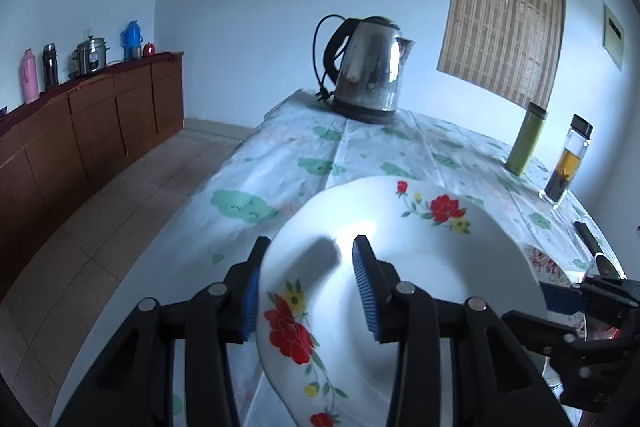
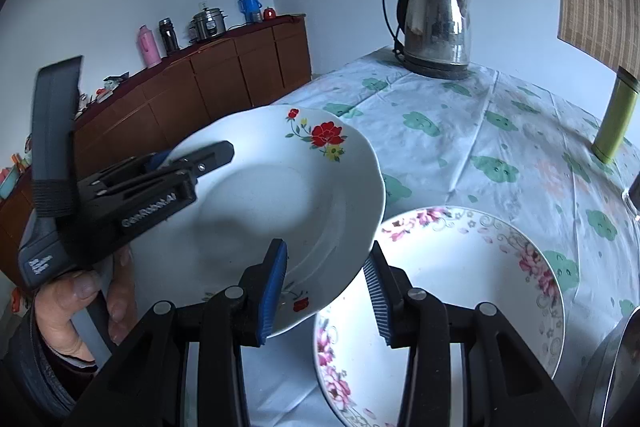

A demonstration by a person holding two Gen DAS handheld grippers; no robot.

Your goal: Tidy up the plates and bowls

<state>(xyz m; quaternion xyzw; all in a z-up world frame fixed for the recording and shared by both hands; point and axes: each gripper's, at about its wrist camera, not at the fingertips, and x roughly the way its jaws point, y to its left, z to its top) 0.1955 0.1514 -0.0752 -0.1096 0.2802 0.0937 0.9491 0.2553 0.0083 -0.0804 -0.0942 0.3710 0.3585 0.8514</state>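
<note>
The left gripper (image 1: 310, 287) holds the red-flower plate (image 1: 400, 267) by its near rim: one blue pad is under the rim on the outside and the other pad (image 1: 366, 291) lies on the inner side, so the jaws are narrow and closed on the plate. The plate is lifted above the table (image 1: 280, 163) and tilted. In the right wrist view the same plate (image 2: 288, 195) hangs in the air, with the left gripper (image 2: 192, 163) on its left edge and a hand (image 2: 76, 307) around the gripper handle. The right gripper (image 2: 326, 291) has its jaws half open; the lower rim of the lifted plate passes in front of its left pad (image 2: 274, 291), but it is not possible to tell if the pads press on something. Below and to the right, the pink-flower plate (image 2: 460, 287) lies flat on the table (image 2: 460, 131), partly under the lifted plate. Further on the table stand a steel kettle (image 1: 370, 67), a green flask (image 1: 526, 139) and a glass bottle (image 1: 566, 163). A brown cabinet (image 1: 92, 131) stands along the wall on the left.
</note>
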